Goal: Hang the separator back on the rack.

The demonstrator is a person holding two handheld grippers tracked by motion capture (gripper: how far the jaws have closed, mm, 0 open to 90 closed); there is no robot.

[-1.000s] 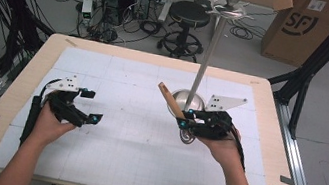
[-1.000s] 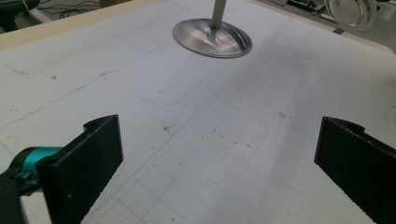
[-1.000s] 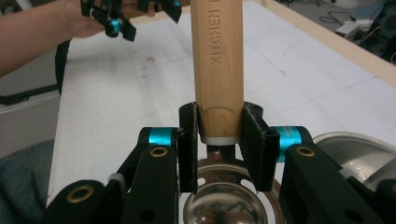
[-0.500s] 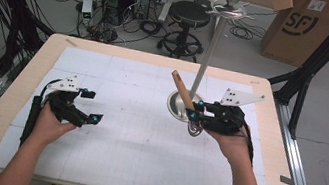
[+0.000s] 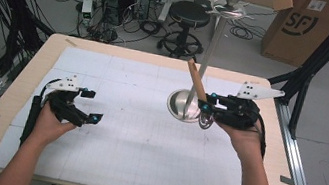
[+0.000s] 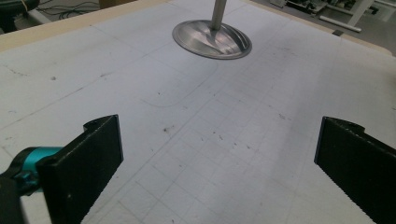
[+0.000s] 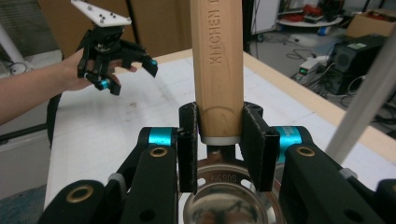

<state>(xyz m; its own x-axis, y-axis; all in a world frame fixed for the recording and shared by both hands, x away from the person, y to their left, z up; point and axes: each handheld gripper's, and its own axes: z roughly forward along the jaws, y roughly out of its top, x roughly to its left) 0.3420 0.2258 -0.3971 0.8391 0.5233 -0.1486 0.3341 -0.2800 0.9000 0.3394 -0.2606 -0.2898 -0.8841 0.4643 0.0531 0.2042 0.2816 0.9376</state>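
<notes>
Nearest you, your left gripper [image 5: 83, 105] rests low over the near-left of the desk [image 5: 7, 112], its jaws spread wide with bare gridded mat between them. It holds nothing and sits well apart from the action.

Further in and to the right, your right gripper [image 5: 206, 108] has its jaws clamped tight on a wooden-handled utensil [image 5: 196, 81], gripping right at the bottom of the wood where the metal neck begins. In the right gripper view the handle [image 7: 217, 60] stands straight up out of the jaws, and the shiny round metal head [image 7: 224, 205] hangs below them; what kind of head it is, you cannot quite tell.

Here is the relation that matters: the utensil's long axis runs up and leans far-left, handle end high, head end low, lying just beside the pole of the metal stand [image 5: 214, 50]. The stand's round base [image 5: 181, 106] sits right next to your right jaws, on their left side. At the far top, the stand's arms [image 5: 231, 11] spread out well above the handle tip.

Your right hand is plainly the nearer one, so any move to the stand looks like its job.
</notes>
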